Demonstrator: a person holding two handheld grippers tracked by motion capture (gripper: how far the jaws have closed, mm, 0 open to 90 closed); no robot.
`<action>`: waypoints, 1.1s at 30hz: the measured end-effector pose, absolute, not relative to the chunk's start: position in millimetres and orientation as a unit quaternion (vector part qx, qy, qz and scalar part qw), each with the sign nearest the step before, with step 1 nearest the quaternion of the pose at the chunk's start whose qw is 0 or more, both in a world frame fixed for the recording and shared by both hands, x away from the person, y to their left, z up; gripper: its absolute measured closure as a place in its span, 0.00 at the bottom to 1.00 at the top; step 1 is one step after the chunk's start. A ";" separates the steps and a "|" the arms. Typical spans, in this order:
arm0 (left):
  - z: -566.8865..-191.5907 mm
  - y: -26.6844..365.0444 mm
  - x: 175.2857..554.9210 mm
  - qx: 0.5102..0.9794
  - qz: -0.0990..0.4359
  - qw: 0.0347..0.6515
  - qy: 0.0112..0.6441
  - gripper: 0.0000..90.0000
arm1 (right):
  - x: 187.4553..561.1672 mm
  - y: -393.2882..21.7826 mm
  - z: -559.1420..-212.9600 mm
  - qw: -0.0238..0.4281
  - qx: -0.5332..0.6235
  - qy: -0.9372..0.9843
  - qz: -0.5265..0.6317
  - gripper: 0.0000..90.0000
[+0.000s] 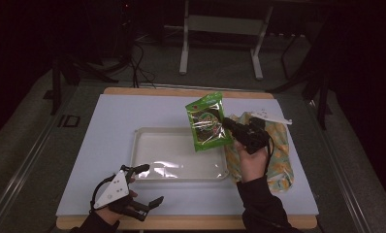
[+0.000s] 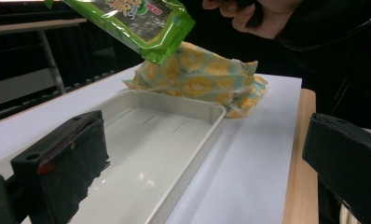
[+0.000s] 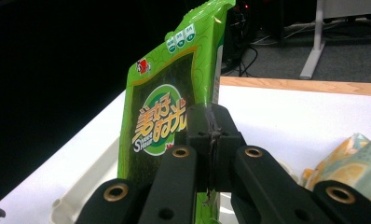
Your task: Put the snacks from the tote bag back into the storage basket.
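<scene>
Green foil seaweed snack packet hangs in the air, pinched at one edge by the right claw, jaws pressed together on the packet's side seam. In the high view the packet stands nearly upright, slightly tilted, above the far right corner of the white plastic tray; its lower edge hangs clear of the tray. Right hand comes in from the bottom edge, dark sleeve, forearm angled up over the right part of the table, wrist bent so the claw points toward the left of that view. In the right gripper view the two black jaws meet at the centre with the packet's seam squeezed between them, printed front turned to the left of that view. Behind and under the right hand lies a yellow-and-teal patterned soft pack, flat on the white table cover, just beside the tray's right rim. Left claw rests low at the near left corner of the table, jaws wide apart, nothing between them, one tip close to the tray's near left rim. Left hand holds it roughly level, grey three-cornered plate on top. In the left gripper view the tray runs away between the two jaws, with the packet hanging above its far end and the patterned pack beyond.
</scene>
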State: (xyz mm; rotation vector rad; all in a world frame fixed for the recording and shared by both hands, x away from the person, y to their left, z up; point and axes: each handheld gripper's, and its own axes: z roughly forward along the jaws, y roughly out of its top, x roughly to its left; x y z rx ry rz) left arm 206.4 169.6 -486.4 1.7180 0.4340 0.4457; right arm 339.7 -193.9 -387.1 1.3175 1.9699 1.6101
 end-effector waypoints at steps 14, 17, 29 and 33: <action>-485.4 169.9 204.7 0.741 0.193 0.615 0.187 0.00 | 336.5 -181.9 -412.8 0.117 0.474 0.655 0.576 0.99; -485.2 170.4 204.6 0.741 0.193 0.615 0.186 0.00 | 334.6 -177.8 -420.4 0.122 0.477 0.654 0.574 0.99; -485.3 169.7 204.2 0.741 0.192 0.616 0.185 0.00 | 334.1 -174.2 -454.1 0.108 0.507 0.643 0.564 0.99; -485.1 170.0 204.2 0.740 0.191 0.618 0.185 0.00 | 335.3 -174.4 -465.4 0.101 0.518 0.639 0.560 0.99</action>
